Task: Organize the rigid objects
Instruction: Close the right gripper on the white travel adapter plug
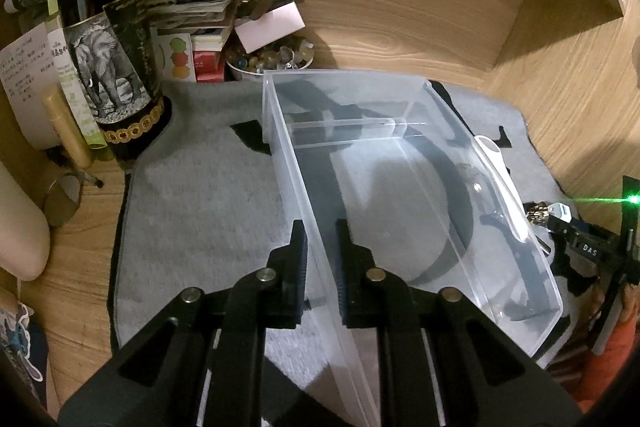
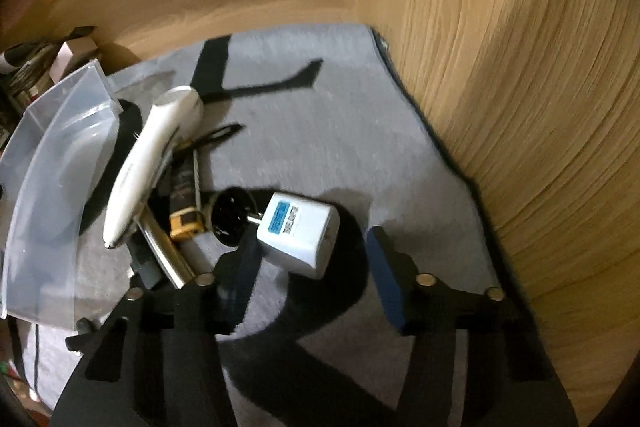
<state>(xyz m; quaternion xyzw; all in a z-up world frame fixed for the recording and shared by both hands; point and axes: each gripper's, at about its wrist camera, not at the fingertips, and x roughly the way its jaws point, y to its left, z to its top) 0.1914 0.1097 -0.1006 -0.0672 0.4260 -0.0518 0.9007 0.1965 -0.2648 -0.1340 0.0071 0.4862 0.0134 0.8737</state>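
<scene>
A clear plastic bin (image 1: 408,187) stands on a grey mat (image 1: 200,207). My left gripper (image 1: 322,247) is shut on the bin's near left wall. In the right wrist view the bin (image 2: 44,187) is at the left, with a pile beside it: a long white device (image 2: 152,163), a black tube (image 2: 184,183), a yellow item (image 2: 186,225), a metal bar (image 2: 168,251) and a black round piece (image 2: 232,217). A white plug adapter (image 2: 298,239) lies on the mat. My right gripper (image 2: 312,259) is open around the adapter, not holding it.
A dark bottle with an elephant label (image 1: 108,39) stands at the mat's left corner, with papers, boxes and a bowl of beads (image 1: 268,57) behind it. Wooden walls (image 2: 520,107) close in at the right and back.
</scene>
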